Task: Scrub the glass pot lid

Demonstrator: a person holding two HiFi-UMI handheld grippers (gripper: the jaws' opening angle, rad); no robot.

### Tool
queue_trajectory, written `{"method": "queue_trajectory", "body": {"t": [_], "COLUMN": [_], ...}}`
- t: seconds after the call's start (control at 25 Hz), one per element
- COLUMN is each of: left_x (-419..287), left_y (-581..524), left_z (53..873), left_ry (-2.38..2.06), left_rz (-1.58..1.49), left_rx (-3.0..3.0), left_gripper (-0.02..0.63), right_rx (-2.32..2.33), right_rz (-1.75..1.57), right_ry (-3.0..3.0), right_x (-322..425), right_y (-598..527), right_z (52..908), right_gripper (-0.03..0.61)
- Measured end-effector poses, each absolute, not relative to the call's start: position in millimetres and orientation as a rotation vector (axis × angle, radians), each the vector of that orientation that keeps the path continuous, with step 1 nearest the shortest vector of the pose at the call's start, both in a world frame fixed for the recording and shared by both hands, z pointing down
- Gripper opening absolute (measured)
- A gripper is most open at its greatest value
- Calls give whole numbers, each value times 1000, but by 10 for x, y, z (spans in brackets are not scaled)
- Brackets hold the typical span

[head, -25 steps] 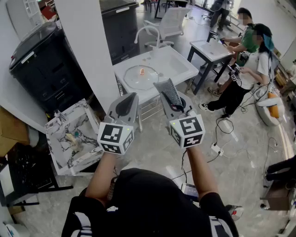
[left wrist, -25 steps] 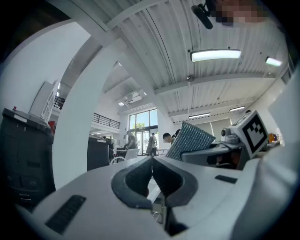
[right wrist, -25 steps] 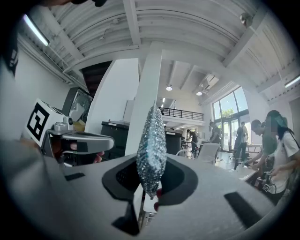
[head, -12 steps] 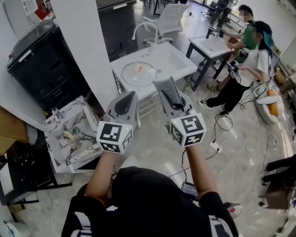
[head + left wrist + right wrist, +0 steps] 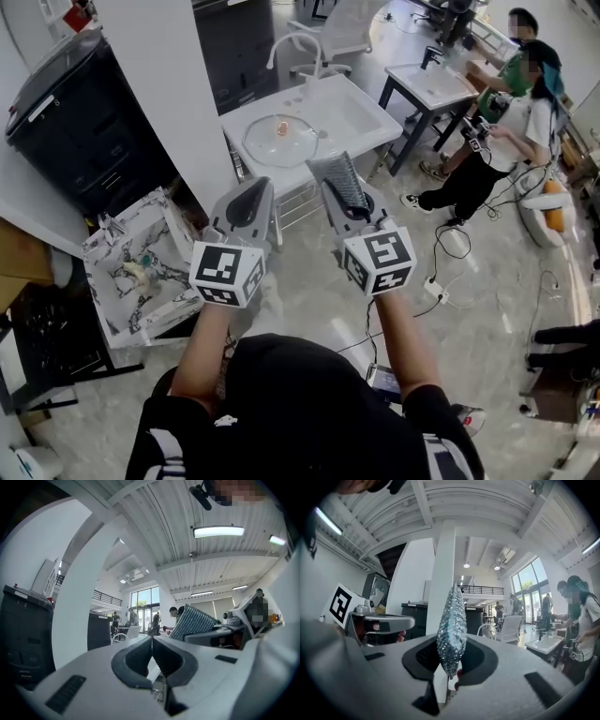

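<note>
The glass pot lid (image 5: pixel 279 139) is lying flat in the white sink (image 5: pixel 370 120), well ahead of both grippers. The right gripper (image 5: pixel 352 202) is clamping a glittery scrub pad (image 5: pixel 451 630) upright; the left gripper (image 5: pixel 246 204) is riding beside it, closed on nothing, and should be steadying the lid's rim during scrubbing.

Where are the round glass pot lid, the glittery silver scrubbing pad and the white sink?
Round glass pot lid (image 5: pixel 279 143), head view: clear dome.
Glittery silver scrubbing pad (image 5: pixel 451 630), right gripper view: narrow edge.
White sink (image 5: pixel 354 112), head view: bare basin.
</note>
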State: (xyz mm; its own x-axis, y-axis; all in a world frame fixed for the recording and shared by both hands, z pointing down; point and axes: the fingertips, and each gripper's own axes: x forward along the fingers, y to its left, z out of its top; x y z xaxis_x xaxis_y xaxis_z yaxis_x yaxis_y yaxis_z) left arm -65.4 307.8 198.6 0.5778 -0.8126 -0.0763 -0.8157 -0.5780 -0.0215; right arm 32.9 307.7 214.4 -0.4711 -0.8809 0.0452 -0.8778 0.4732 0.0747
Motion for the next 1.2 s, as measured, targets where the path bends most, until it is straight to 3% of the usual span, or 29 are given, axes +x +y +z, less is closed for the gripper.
{"method": "queue_trajectory", "body": {"t": [1.2], "left_x": [-601], "left_y": [520], "left_z": [2348], "left_ry": [1362], "left_rz": [-58], "left_rx": [-2830], "left_gripper": [6], "right_rx": [1571], "right_rz": [74], "right_ry": [-2546], "right_x": [277], "right_y": [531], "right_z": [2470], "right_gripper": [64]}}
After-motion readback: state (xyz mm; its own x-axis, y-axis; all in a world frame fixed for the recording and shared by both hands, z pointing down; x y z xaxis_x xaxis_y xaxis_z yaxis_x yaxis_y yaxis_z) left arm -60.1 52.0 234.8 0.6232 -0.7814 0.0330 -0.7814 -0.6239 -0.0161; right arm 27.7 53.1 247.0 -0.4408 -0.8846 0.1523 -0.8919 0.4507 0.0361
